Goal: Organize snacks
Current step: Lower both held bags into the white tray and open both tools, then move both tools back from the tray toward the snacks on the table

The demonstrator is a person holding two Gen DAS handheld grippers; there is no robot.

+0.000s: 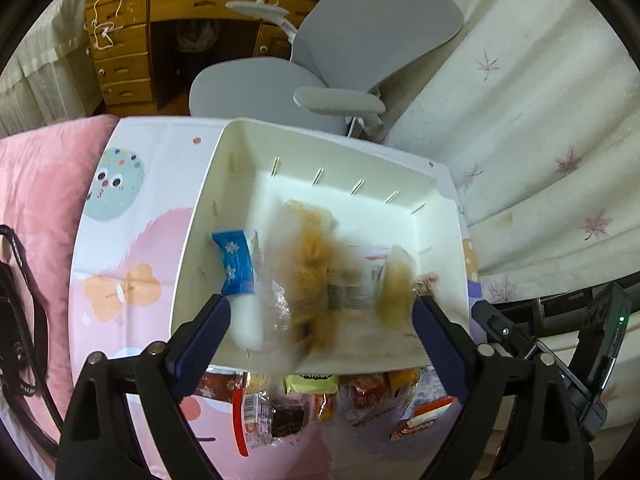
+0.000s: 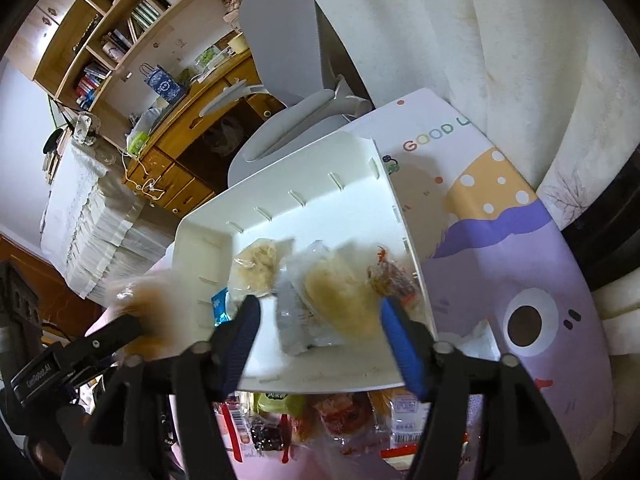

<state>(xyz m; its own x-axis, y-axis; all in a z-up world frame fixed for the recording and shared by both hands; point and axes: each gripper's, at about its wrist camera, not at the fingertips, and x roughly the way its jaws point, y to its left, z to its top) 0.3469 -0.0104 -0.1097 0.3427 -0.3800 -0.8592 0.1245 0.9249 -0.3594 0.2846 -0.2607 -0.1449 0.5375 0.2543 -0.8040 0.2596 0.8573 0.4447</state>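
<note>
A white plastic bin [image 1: 224,168] stands on a cartoon-printed mat; it also shows in the right wrist view [image 2: 320,184]. Inside lie a blue wrapped snack [image 1: 234,262], clear-bagged pastries [image 2: 340,300] and a reddish packet [image 2: 390,276]. My left gripper [image 1: 320,312] is open over the bin's near side; a blurred clear bag of brown pastry [image 1: 312,280] is in the air between its fingers, touching neither. My right gripper [image 2: 316,316] is open and empty over the bin's near edge. More loose snack packets [image 1: 320,396] lie in front of the bin.
A grey office chair [image 1: 340,52] and a wooden desk [image 1: 160,12] stand behind the mat. A pink cushion [image 1: 40,200] with a black camera strap lies to the left. Cream flowered fabric [image 1: 540,120] lies to the right. The left gripper's body [image 2: 80,352] shows at the right view's lower left.
</note>
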